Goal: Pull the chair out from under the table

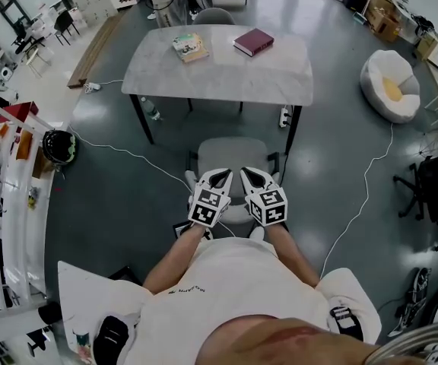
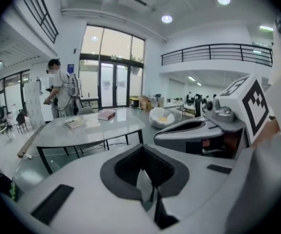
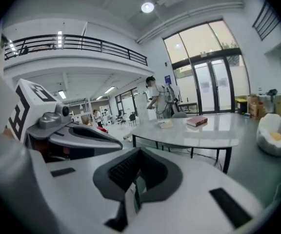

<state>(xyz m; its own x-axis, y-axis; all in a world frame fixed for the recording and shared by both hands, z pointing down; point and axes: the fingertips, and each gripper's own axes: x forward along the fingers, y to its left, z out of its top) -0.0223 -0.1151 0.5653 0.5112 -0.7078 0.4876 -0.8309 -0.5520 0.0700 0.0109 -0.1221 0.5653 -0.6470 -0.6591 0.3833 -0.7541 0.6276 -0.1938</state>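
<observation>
No lettering is legible; small print on the shirt (image 1: 242,295) is too tiny.

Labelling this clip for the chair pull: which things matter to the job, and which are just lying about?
Job: chair, table, left gripper, right gripper.
Lying about: red book, second book, beanbag, bottle.

Person dressed in white

Short-sleeved white T-shirt (image 1: 242,295) with small dark print; left gripper (image 1: 220,176) and right gripper (image 1: 251,176): pale shells, dark pads, black-and-white marker cubes.
</observation>
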